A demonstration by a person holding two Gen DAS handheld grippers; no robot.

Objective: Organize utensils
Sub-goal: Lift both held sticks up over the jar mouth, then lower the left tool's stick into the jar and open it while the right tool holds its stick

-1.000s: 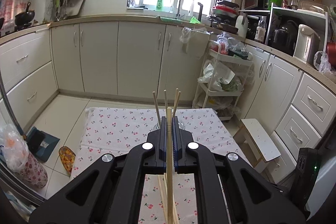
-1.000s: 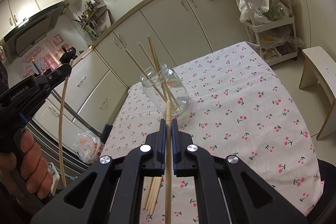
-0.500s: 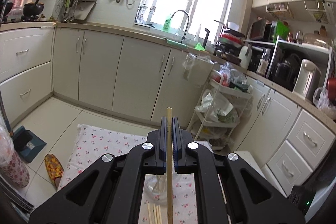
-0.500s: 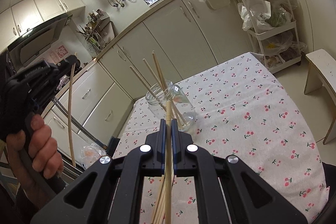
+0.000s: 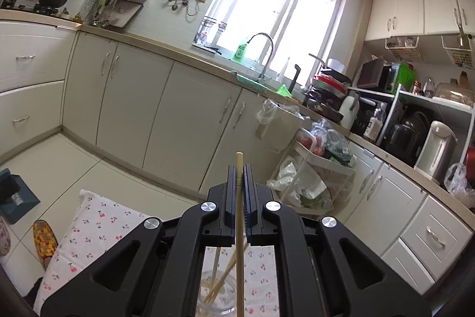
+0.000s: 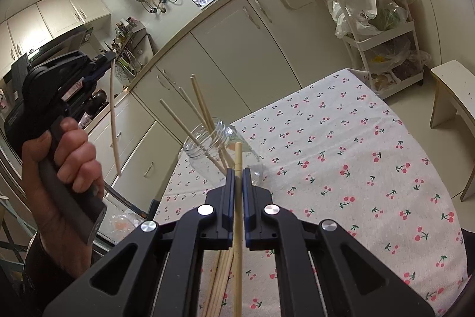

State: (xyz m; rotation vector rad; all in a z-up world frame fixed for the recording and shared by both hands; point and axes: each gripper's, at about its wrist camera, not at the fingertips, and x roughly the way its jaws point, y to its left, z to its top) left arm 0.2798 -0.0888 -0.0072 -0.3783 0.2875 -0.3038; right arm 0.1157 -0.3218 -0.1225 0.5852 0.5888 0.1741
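Right wrist view: right hand-held gripper (image 6: 236,178) pinching one chopstick (image 6: 237,228) mid-shaft, upright; glass jar (image 6: 225,150) just ahead on table (image 6: 356,168), three sticks leaning inside, loose sticks (image 6: 218,284) lying below the jaws. Left hand-held gripper (image 5: 236,178) likewise clamped on a second chopstick (image 5: 239,242), jar beneath. Judged light, stiff, smooth wood; likely to pivot. Grip mid-shaft. Jar fragile, tippable.
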